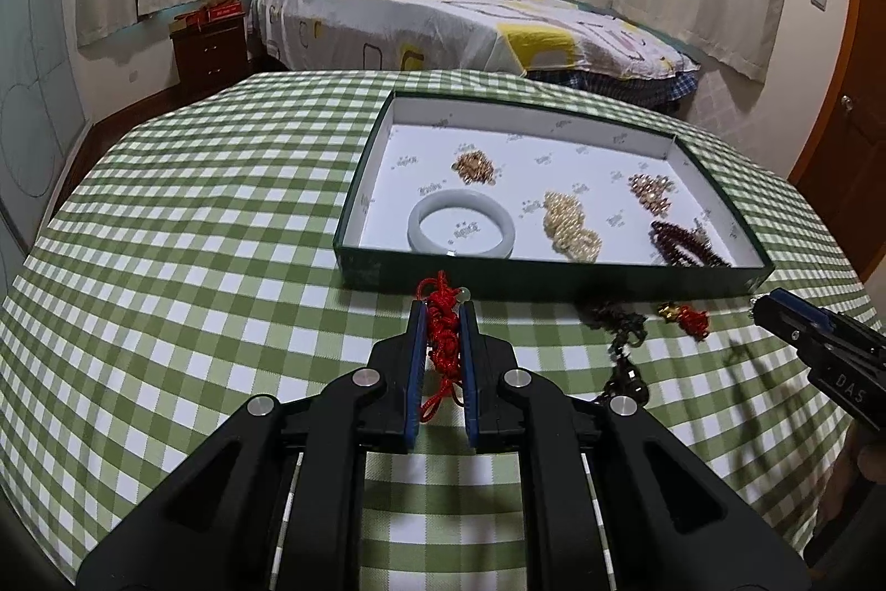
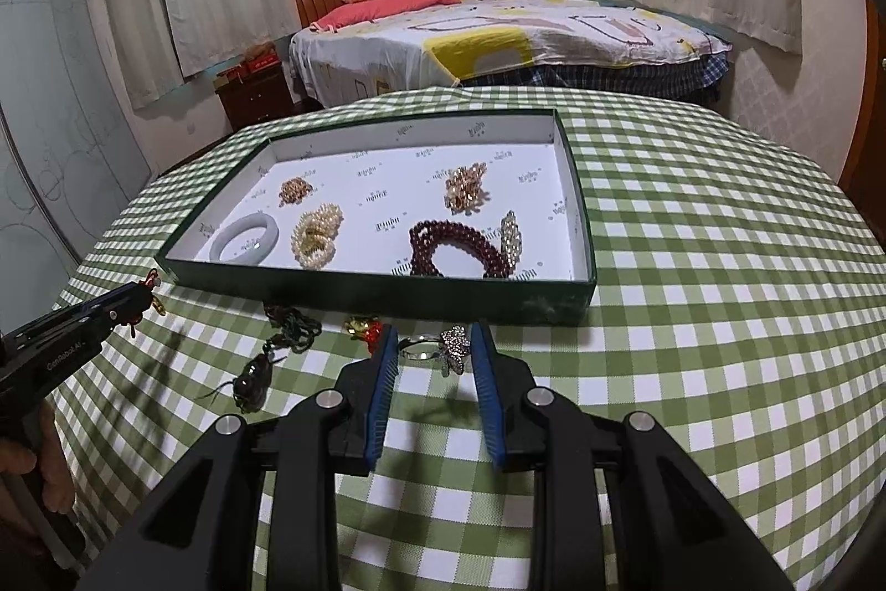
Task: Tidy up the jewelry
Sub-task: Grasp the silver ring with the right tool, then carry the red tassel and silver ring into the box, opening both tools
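Pinching a red cord (image 1: 443, 342), left hand-held gripper (image 1: 443, 308); right one (image 2: 434, 342) spread around a ring (image 2: 437, 347).

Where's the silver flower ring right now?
The silver flower ring lies on the checked tablecloth between the open right tongs, just before the green box.

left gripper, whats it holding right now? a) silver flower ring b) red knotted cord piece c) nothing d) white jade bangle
b: the left gripper is shut on the red knotted cord piece, while the bangle lies in the box and the ring on the table.
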Motion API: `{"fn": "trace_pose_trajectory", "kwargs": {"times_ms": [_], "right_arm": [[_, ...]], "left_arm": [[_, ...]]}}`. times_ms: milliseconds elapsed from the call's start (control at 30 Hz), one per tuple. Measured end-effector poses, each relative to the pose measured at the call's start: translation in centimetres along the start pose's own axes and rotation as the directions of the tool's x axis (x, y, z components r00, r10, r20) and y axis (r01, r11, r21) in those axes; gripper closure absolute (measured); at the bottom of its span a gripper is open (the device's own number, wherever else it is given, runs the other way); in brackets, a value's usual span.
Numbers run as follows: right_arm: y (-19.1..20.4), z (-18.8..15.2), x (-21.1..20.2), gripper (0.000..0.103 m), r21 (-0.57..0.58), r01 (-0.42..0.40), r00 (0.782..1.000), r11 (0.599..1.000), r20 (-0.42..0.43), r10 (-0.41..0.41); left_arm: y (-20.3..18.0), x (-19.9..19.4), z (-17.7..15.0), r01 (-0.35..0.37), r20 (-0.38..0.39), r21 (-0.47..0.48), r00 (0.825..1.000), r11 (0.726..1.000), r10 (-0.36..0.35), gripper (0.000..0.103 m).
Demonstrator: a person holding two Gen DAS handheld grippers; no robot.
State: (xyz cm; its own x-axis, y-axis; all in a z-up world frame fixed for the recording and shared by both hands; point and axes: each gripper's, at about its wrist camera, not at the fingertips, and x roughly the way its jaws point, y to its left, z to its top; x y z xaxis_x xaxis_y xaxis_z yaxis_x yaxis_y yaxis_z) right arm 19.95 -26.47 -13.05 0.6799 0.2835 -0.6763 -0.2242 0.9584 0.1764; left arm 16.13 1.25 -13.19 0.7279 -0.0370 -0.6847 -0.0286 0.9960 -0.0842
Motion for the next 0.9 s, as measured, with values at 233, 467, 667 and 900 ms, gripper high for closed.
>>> {"fn": "trace_pose_trajectory", "kwargs": {"times_ms": [233,467,667,900], "right_arm": [[0.4,1.1,-1.1,0.075,-0.004,-0.012,0.999,1.0,0.042,0.012],[0.7,3.2,-1.5,0.075,-0.016,-0.015,0.996,1.0,0.084,0.016],[0.7,5.5,-1.2,0.075,-0.031,-0.006,0.992,1.0,0.125,0.01],[0.1,8.6,0.1,0.075,-0.038,0.013,0.986,0.999,0.165,-0.006]], "left_arm": [[-1.1,-1.4,1.4,0.028,0.041,0.014,0.999,1.0,-0.028,0.091],[-2.6,-1.7,3.7,0.059,0.081,0.039,0.995,0.998,-0.062,0.091],[-4.3,-1.1,6.4,0.079,0.125,0.071,0.988,0.994,-0.088,0.091],[-6.6,0.9,9.8,0.096,0.162,0.102,0.98,0.99,-0.112,0.091]]}}
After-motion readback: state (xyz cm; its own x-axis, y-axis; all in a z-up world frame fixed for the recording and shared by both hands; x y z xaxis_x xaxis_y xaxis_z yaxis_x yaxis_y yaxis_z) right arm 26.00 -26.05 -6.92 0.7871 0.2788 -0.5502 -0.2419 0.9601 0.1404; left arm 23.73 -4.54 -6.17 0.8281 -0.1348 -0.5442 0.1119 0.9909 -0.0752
